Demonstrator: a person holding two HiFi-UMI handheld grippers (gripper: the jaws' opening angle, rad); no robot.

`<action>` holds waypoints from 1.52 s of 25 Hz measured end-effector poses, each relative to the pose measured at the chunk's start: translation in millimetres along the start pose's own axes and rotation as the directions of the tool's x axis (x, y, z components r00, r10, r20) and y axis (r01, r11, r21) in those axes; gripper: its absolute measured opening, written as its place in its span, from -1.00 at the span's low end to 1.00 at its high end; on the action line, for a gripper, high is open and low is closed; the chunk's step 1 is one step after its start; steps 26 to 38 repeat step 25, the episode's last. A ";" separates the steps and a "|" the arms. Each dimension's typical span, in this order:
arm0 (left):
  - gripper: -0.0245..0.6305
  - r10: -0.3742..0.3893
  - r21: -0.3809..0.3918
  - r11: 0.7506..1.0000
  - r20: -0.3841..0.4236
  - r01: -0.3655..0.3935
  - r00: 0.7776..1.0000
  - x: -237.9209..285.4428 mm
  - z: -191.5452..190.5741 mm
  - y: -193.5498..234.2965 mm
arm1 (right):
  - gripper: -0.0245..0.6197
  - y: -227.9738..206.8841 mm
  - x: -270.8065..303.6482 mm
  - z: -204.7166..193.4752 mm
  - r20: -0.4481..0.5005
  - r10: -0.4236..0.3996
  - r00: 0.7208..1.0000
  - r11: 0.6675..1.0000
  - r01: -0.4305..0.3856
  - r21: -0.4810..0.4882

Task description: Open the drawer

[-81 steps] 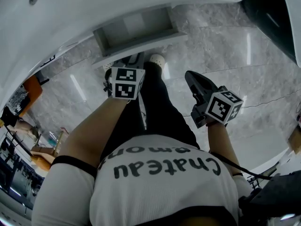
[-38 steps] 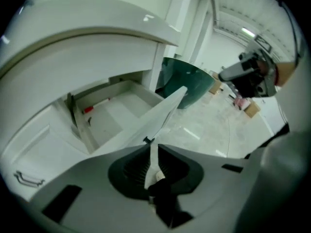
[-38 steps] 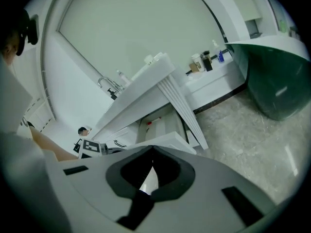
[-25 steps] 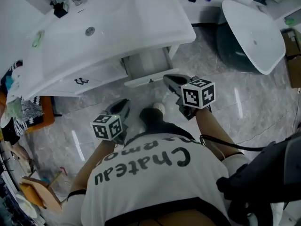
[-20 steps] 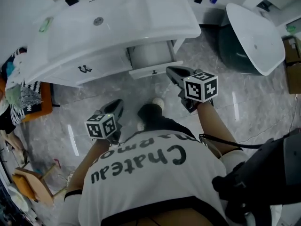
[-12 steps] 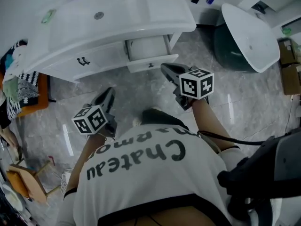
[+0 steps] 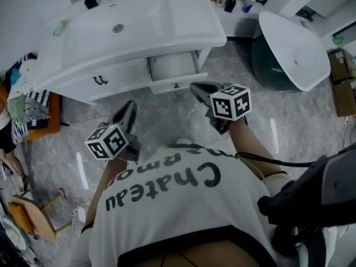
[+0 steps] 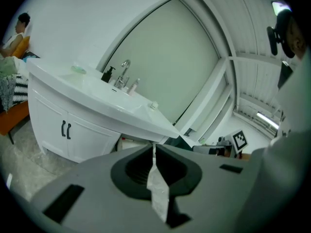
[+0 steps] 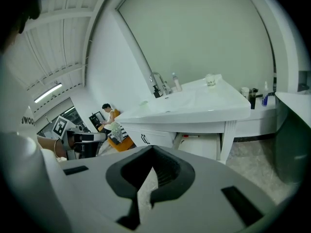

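The white vanity [image 7: 139, 35] has its small drawer [image 7: 173, 65] pulled out under the right end of the counter, the drawer front [image 7: 178, 85] facing me. In the right gripper view the open drawer [image 9: 204, 148] shows below the counter. My left gripper [image 7: 130, 105] hangs over the marble floor left of the drawer, apart from the vanity, jaws shut on nothing [image 8: 154, 147]. The right gripper [image 7: 196, 87] hovers just in front of the drawer front, not touching it, with its jaws [image 9: 152, 148] also shut and empty.
Cabinet doors with dark handles [image 7: 100, 80] sit left of the drawer. A dark round tub with a white lid [image 7: 289, 43] stands at the right. An orange seat with cloth [image 7: 33, 113] is at the left. A cable [image 7: 278, 163] trails from my right arm.
I have drawn back from the vanity and risen. The left gripper has moved left and away from the drawer. The drawer stays pulled out.
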State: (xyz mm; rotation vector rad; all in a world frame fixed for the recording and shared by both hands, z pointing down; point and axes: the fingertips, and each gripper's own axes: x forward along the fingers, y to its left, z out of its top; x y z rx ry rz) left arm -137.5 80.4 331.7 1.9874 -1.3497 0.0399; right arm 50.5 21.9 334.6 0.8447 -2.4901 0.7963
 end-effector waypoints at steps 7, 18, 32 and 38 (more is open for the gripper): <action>-0.85 0.027 0.007 1.000 -0.001 -0.027 1.000 6.6 -4.9 -2.6 | -0.90 -9.3 -7.5 -8.6 -0.018 -0.008 1.000 1.000 0.008 -0.016; -0.85 0.060 -0.024 0.998 -0.014 -0.060 0.998 11.1 -26.2 -15.3 | -0.90 -30.6 -37.2 -27.0 -0.041 -0.034 0.999 0.999 0.034 -0.002; -0.85 0.062 -0.020 0.998 -0.029 -0.062 0.998 8.7 -34.9 -23.9 | -0.90 -30.9 -47.6 -33.8 -0.046 -0.034 0.998 0.999 0.034 0.000; -0.85 0.062 -0.020 0.998 -0.029 -0.062 0.998 8.7 -34.9 -23.9 | -0.90 -30.9 -47.6 -33.8 -0.046 -0.034 0.998 0.999 0.034 0.000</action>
